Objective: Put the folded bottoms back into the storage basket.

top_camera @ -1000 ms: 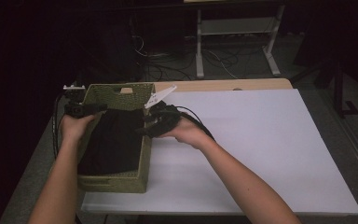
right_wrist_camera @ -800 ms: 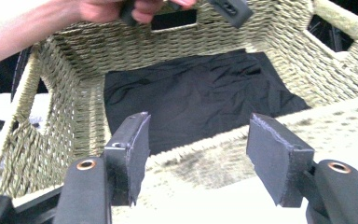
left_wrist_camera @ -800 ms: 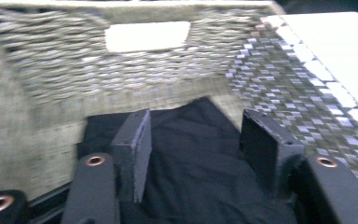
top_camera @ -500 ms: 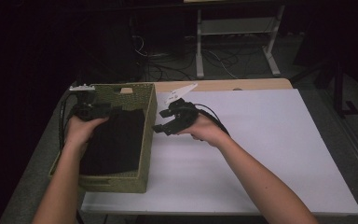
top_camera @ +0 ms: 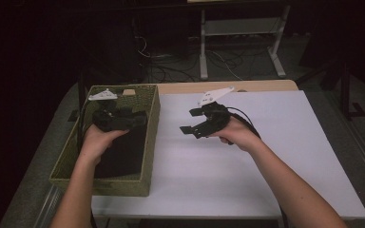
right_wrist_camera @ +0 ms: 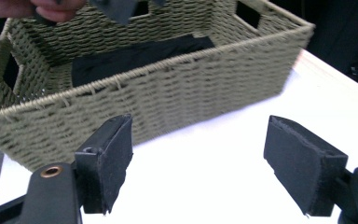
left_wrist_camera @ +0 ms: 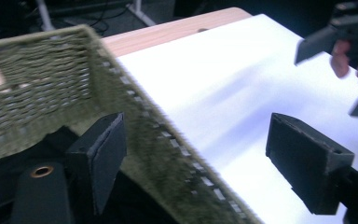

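Dim workshop, white-topped desk (top_camera: 247, 171): woven basket (top_camera: 145, 142) at its left edge, black cloth (top_camera: 123, 152) lying inside. Your left gripper (top_camera: 119, 118) straddles basket wall, jaws wide apart, likely to seize it; right gripper (top_camera: 197, 121) hangs apart, jaws spread, empty.
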`<state>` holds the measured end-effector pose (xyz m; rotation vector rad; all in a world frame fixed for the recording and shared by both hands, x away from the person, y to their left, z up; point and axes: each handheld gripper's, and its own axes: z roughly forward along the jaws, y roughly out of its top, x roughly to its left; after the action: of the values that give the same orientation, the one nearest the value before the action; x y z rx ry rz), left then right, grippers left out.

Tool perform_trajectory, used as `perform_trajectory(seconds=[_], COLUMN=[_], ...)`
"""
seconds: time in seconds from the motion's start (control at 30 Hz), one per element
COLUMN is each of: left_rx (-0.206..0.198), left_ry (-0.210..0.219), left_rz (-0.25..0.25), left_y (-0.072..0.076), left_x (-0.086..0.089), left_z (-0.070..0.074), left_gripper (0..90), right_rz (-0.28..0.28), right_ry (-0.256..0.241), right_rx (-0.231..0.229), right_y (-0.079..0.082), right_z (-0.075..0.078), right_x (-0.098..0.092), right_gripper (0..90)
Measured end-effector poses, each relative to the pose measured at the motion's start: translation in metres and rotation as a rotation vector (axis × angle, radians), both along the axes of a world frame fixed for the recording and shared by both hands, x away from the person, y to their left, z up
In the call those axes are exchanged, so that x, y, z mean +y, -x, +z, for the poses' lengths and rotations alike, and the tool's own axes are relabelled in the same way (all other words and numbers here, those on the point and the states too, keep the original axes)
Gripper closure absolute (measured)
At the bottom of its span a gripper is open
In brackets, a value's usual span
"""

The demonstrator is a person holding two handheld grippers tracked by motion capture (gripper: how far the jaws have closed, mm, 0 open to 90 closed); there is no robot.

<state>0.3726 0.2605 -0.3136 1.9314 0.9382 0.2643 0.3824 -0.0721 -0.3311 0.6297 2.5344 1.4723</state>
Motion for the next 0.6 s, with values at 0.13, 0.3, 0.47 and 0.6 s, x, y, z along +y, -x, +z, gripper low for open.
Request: perform_trajectory(seconds=[0.13, 0.3, 0.47, 0.6], left_rx=[-0.012, -0.02, -0.03, -0.039], left_ry=[0.014, 0.02, 0.027, 0.042], left_rz=[-0.037, -0.09, -0.136, -0.156], left_y=[0.009, 0.022, 0.034, 0.041], left_x=[-0.011, -0.021, -0.027, -0.03], left_z=[-0.001, -0.001, -0.002, -0.004], left_gripper=[17.6, 14.2, 12.9, 11.1], right_rz=[-0.034, -0.072, -0.107, -0.126], right_ry=[-0.003, -0.007, -0.008, -0.006], right_rx=[0.003, -0.001, 0.008, 0.009], right_y=[0.006, 0.014, 0.023, 0.032], right_z=[-0.003, -0.008, -0.013, -0.016], right_x=[-0.019, -0.041, -0.065, -0.082], right_gripper=[21.0, 14.6, 13.6, 9.8])
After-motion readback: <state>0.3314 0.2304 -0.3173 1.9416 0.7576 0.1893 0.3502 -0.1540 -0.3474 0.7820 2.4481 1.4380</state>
